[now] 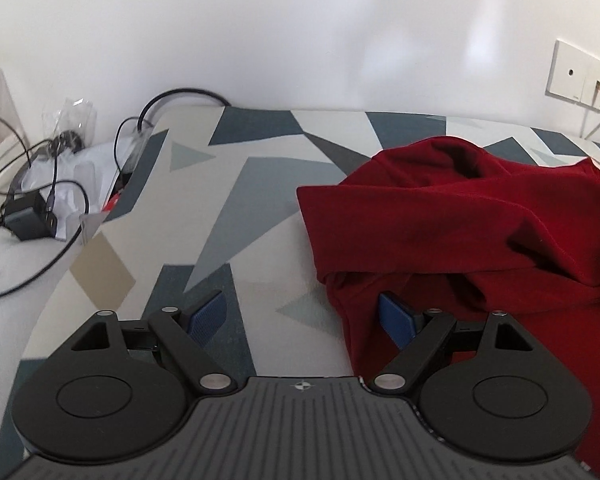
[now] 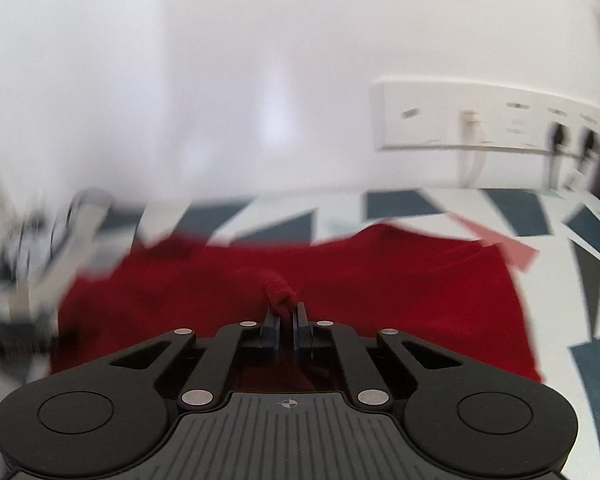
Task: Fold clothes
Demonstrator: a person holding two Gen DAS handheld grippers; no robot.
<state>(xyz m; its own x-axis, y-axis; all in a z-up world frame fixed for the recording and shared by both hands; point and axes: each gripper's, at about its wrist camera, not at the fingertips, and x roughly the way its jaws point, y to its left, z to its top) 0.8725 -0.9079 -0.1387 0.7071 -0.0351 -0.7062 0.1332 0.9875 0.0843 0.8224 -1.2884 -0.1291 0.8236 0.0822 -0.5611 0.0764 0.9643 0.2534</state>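
Note:
A dark red garment (image 1: pixel 460 216) lies rumpled and partly folded on the table's patterned cloth (image 1: pixel 228 200), at the right in the left wrist view. My left gripper (image 1: pixel 302 316) is open and empty, its right pad (image 1: pixel 396 316) against the garment's near left edge, its left pad over bare cloth. In the blurred right wrist view the red garment (image 2: pixel 380 280) spreads ahead. My right gripper (image 2: pixel 286 314) is shut on a bunched pinch of the garment (image 2: pixel 278 288).
Left of the table are a black charger (image 1: pixel 30 216), cables and plastic bags (image 1: pixel 68 120). A white wall rises behind the table, with a socket panel (image 1: pixel 580 76) at the right, also seen in the right wrist view (image 2: pixel 480 120).

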